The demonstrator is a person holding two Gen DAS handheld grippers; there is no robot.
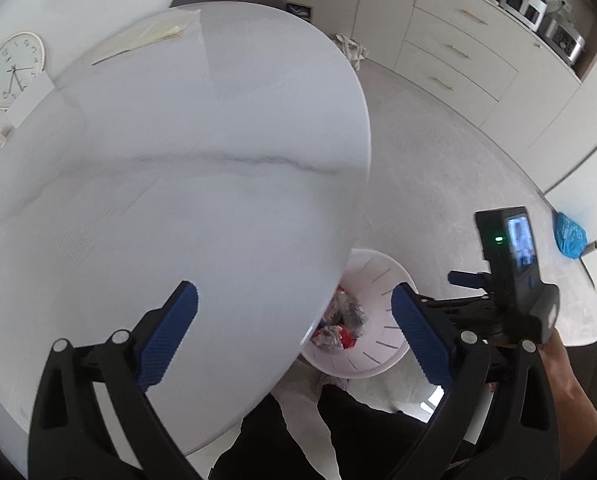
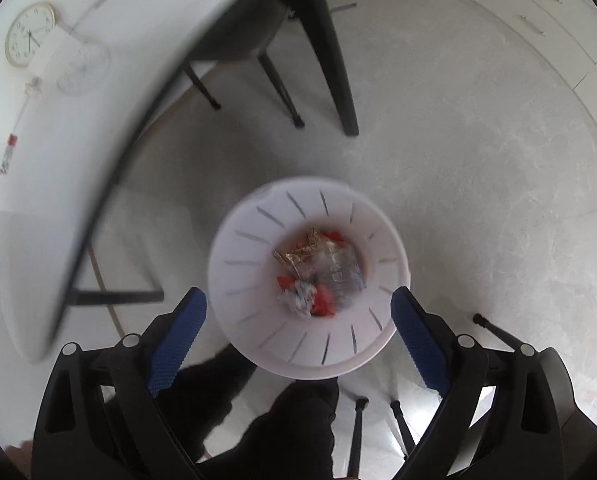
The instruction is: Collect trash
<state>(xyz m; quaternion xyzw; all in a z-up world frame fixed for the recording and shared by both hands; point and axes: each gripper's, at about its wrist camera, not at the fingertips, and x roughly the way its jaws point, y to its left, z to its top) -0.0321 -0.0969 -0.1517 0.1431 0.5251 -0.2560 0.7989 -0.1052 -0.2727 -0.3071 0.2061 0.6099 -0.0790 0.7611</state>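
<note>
My left gripper (image 1: 294,296) stands open with nothing between its blue pads, over the near right edge of the round white table (image 1: 178,160). Below that edge a white slotted bin (image 1: 378,280) stands on the floor with crumpled trash (image 1: 342,320) in it. My right gripper (image 2: 298,300) points down over the same bin (image 2: 250,288), open and with nothing between its pads. Red, white, gold and clear wrappers (image 2: 318,272) lie at the bin's bottom. In the left wrist view the right hand's device with its small screen (image 1: 510,264) hangs beside the bin.
A flat clear sleeve with paper (image 1: 146,36) lies at the table's far side. A small red-and-white item (image 2: 8,154) lies near the left edge. A dark chair (image 2: 310,40) stands beyond the bin, a blue bag (image 1: 569,236) on the floor at right. Dark-trousered legs (image 2: 290,420) stand close to the bin.
</note>
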